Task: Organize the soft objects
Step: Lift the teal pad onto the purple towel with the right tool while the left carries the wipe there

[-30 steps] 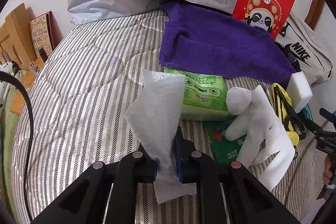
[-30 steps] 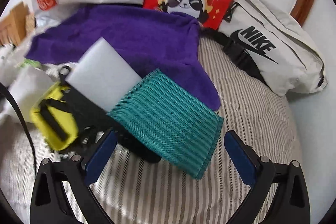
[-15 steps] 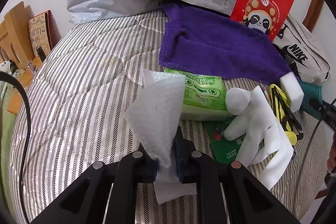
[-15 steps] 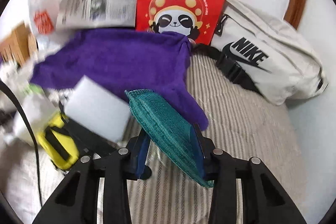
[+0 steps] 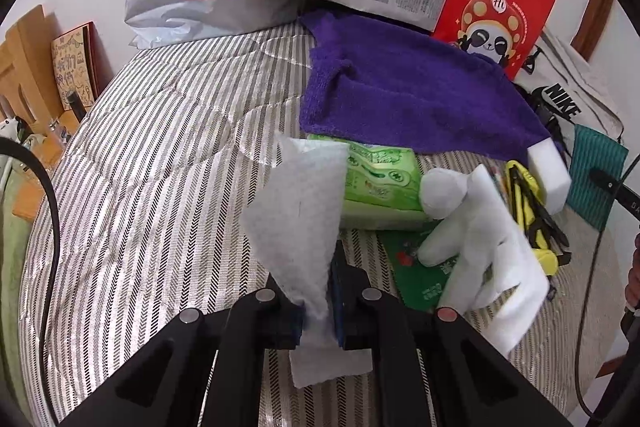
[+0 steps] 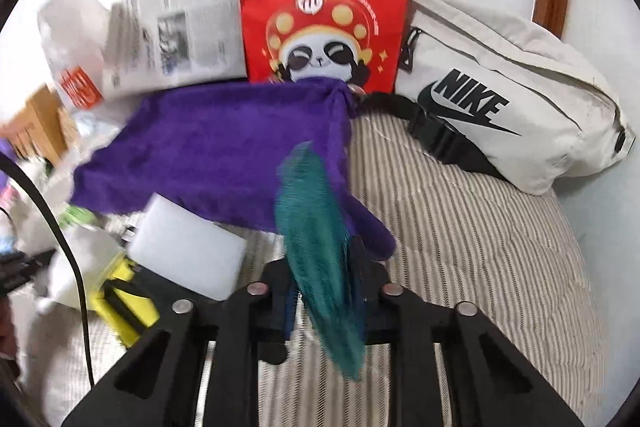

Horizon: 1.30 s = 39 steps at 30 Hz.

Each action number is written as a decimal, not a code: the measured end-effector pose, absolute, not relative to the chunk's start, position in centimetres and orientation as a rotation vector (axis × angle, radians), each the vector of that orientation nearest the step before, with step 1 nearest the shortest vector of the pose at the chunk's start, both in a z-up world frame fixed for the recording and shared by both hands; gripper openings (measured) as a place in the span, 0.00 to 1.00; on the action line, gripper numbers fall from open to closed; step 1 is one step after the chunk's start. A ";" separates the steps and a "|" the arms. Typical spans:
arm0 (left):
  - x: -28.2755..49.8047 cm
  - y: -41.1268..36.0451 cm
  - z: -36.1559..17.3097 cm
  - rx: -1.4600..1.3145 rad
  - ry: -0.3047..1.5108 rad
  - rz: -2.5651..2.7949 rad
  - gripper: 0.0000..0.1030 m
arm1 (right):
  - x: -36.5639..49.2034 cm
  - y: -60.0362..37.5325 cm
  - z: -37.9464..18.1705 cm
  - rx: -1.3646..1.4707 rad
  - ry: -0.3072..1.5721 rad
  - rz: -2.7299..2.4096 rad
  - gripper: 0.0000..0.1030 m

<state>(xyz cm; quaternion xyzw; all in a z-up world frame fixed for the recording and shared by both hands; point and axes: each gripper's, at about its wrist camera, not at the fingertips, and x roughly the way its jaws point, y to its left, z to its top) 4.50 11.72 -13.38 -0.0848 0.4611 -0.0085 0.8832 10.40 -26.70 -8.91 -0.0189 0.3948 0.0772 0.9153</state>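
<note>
While the teal ribbed cloth (image 6: pixel 320 259) is pinched edge-on between the closed jaws of the right hand-held gripper (image 6: pixel 326 301), it is seen lifted off the striped bed (image 6: pixel 480 247), its free end drooping past the fingers and blurred. It is judged to be light and limp, with enough weave to resist slipping; a hold nearer a corner or a folded edge would be expected to keep it from sagging.

A thin white tissue sheet (image 5: pixel 298 223) is likewise clamped by the left hand-held gripper (image 5: pixel 320 307), jaws shut on its lower part, the rest standing up and curling. It is judged flimsy and easily torn, so a gentle pull is advised.

Just beyond the cloth, a purple towel (image 6: pixel 224 151) is spread flat on the bed, with a white sponge block (image 6: pixel 188 251) at its near edge resting on a yellow-and-black item (image 6: pixel 124 307). Near the tissue lie a green tissue pack (image 5: pixel 380 187) and a white glove (image 5: pixel 476 243). Against the wall a red panda bag (image 6: pixel 324 7), a newspaper (image 6: pixel 176 35) and a Nike pouch (image 6: pixel 512 107) are propped.
</note>
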 end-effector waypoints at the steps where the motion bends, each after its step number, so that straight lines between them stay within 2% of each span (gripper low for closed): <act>1: 4.4 11.7 -13.2 -0.177 0.958 -0.018 0.11 | 10.3 -26.8 -8.6 -0.032 0.814 0.160 0.18; 18: 4.2 11.7 -7.3 -0.190 0.863 -0.090 0.11 | 10.6 -24.4 -5.3 0.036 0.792 0.265 0.18; 27: 8.7 10.9 -5.4 -0.178 0.853 -0.142 0.11 | 14.7 -23.8 -3.9 0.034 0.774 0.255 0.18; 39: 17.5 9.0 -6.4 -0.158 0.910 -0.184 0.11 | 25.3 -22.9 -6.8 -0.003 0.897 0.194 0.18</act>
